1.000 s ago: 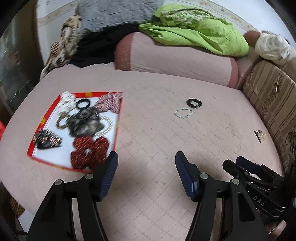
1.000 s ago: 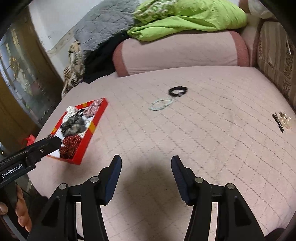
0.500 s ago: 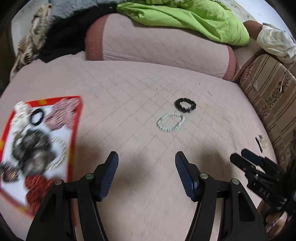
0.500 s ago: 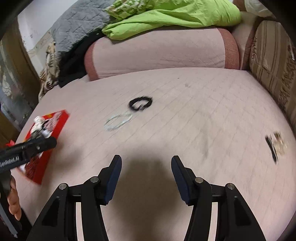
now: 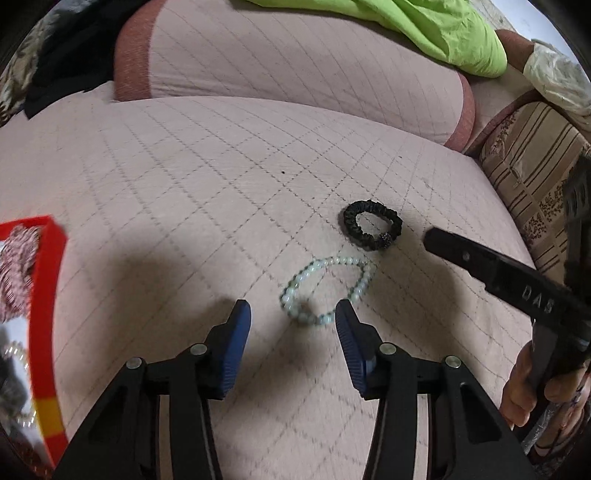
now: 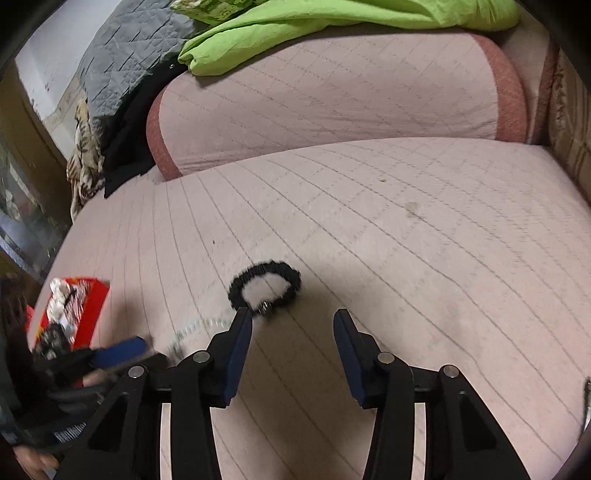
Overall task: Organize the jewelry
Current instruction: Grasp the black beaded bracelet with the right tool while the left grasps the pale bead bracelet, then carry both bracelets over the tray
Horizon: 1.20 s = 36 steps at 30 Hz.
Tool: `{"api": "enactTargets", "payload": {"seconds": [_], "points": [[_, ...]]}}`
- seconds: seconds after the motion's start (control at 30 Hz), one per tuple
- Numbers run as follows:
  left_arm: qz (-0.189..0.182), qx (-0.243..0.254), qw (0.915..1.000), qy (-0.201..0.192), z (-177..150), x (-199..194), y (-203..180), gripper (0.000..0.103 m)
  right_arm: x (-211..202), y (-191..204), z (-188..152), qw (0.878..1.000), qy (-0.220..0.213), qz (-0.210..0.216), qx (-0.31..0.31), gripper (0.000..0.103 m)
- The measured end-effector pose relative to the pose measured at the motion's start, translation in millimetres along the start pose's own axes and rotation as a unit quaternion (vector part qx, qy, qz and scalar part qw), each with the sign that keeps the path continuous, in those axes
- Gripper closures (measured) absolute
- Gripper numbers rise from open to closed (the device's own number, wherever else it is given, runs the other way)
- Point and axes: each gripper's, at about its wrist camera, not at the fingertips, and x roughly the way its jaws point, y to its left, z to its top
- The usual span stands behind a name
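Two bracelets are laid on the pink quilted bed cover (image 5: 184,177); all places are given relative to the black bracelet (image 5: 372,224).

The pale bead bracelet (image 5: 327,290) is seen just beside the black bracelet, on its near-left side; touching or apart cannot be told. Both lie flat.

The left gripper (image 5: 292,330) is angled down near the pale bead bracelet, on the side away from the black bracelet. Its jaws have just been closing and are seen half-spread; the near edge of the bead loop falls between the blue pads (image 5: 236,332), but no contact is seen, nothing is gripped.

The right gripper (image 6: 293,341) is held just short of the black bracelet (image 6: 264,288), near side. Its jaws have likewise just been closing, half-spread, nothing between them; the left pad tip is seen at the bracelet's near rim, contact unclear.

The red tray (image 5: 46,325) with jewelry in it is seen well to the left of the black bracelet. The pink bolster (image 5: 288,70) lies beyond it, with green cloth (image 5: 443,29) on top. A hand (image 5: 532,384) is seen on the right gripper's handle.
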Motion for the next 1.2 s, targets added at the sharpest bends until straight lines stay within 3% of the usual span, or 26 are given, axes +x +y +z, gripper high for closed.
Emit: {"api": "enactTargets", "payload": {"seconds": [0.33, 0.6, 0.67, 0.7, 0.73, 0.8, 0.97, 1.2], "points": [[0.006, 0.024, 0.9997, -0.003, 5, 16, -5, 0.057, 38, 4, 11, 1.000, 0.017, -0.008, -0.001, 0.054], [0.050, 0.041, 0.9974, -0.031, -7, 19, -20, 0.057, 50, 6, 13, 0.999, 0.017, -0.027, 0.001, 0.055], [0.061, 0.040, 0.9968, -0.032, -9, 19, -23, 0.069, 51, 8, 12, 0.999, 0.015, -0.045, -0.014, 0.077], [0.067, 0.041, 0.9964, -0.032, -8, 19, -23, 0.087, 52, 8, 13, 0.998, 0.015, -0.055, -0.020, 0.082], [0.062, 0.039, 0.9969, -0.030, -8, 18, -23, 0.098, 51, 7, 13, 0.998, 0.014, -0.057, -0.023, 0.089], [0.045, 0.032, 0.9983, -0.022, -9, 13, -23, 0.098, 47, 1, 13, 0.999, 0.016, -0.050, -0.010, 0.095], [0.038, 0.050, 0.9974, -0.034, -21, -12, -33, 0.098, 19, -5, 10, 0.999, -0.001, -0.045, 0.011, 0.095], [0.019, 0.033, 0.9979, -0.053, -31, -57, -33, 0.098, -33, 4, -9, 0.999, -0.025, -0.021, 0.011, 0.095]]}}
